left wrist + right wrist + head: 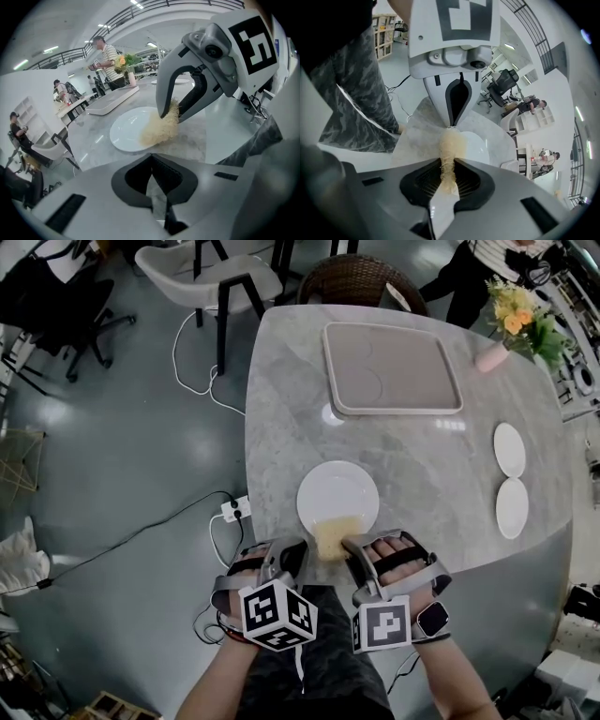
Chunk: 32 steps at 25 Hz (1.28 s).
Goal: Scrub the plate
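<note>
Scrubbing step in hand: right gripper (354, 545) clamped on a pale fibrous scrubber (331, 536) lying over the near rim of the white plate (336, 491) at the near edge of the marble table (422, 460), left gripper (298, 551) closed on nothing just beside, next likely pressing and rubbing across the plate.

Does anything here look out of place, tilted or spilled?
Nothing is spilled or broken. The only odd thing is the fibrous scrubber, pinched in the right gripper: it lies half off the white plate's near rim, onto the table.
</note>
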Motion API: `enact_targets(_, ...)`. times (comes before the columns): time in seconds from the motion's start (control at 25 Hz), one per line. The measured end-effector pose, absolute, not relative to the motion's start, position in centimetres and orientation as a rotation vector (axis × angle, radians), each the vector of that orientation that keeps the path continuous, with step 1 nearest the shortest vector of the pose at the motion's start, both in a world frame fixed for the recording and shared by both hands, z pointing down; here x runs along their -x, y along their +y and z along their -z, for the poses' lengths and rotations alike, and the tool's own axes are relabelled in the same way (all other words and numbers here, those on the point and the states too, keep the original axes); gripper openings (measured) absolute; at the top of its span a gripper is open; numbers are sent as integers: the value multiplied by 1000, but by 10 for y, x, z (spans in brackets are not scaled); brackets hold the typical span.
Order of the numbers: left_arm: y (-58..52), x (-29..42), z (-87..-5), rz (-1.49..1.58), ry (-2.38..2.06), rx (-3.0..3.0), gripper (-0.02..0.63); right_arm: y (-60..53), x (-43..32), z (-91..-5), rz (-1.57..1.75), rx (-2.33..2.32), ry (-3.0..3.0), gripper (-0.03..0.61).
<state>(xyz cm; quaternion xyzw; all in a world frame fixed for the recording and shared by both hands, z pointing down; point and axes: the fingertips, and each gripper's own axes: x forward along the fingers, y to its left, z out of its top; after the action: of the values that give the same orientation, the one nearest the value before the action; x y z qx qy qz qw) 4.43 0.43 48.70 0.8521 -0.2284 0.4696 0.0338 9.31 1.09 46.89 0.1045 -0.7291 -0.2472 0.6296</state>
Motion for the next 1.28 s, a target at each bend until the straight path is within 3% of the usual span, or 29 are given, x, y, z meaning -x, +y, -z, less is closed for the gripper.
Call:
enact_targets(1.04,21,-45,-458,-1246,-743,-2616,13,50,-98,-447,461,-317,-1746,71)
enact_targets(1.28,23,-47,-432,-1072,-777,-2626,13,51,-91,-426,376,-421,-1839,71)
